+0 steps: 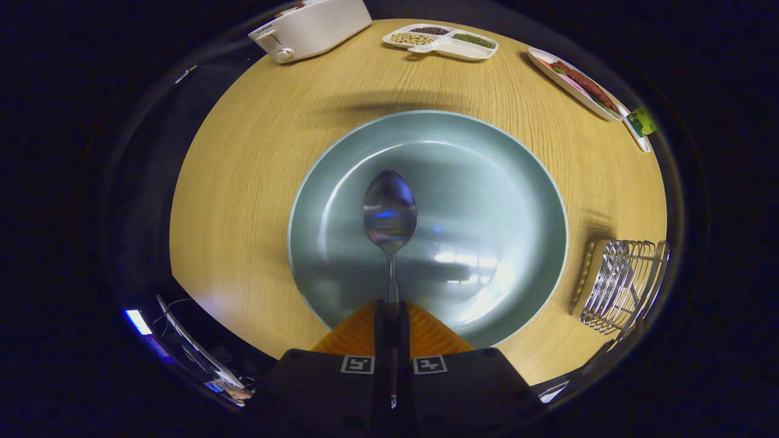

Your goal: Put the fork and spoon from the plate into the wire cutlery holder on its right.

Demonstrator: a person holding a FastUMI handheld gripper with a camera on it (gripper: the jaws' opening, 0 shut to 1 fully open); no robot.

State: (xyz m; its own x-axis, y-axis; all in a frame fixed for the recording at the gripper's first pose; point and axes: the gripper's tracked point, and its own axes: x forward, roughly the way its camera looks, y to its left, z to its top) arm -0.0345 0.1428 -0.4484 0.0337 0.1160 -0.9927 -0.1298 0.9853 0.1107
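While gripped by the handle between both fingers, spoon [389, 213] held out over plate [341, 182], bowl forward, apparently lifted clear of the glaze, though contact hard to rule out. Gripper [389, 310] closed narrow on the handle, whose tail runs back between the fingers.

Largest to smallest, counted: one round wooden table [243, 182]; one plate, just ahead of the fingers, otherwise bare; one toaster [310, 27] at the far edge; one wire holder [621, 283], right of the plate and apart from it, lying near the table edge; one divided tray [441, 41] of beans beyond the plate; two narrow dishes [575, 82] far right, one with food; one spoon. No fork on the plate; whether already in the holder, cannot tell.

Judged step: carrying the spoon, second half of the job likely. Next move calls for a swing to the right, past the plate rim, then lining the spoon up with the holder's opening before loosening the grip. Thin handle, so risk of pivoting in the pinch.
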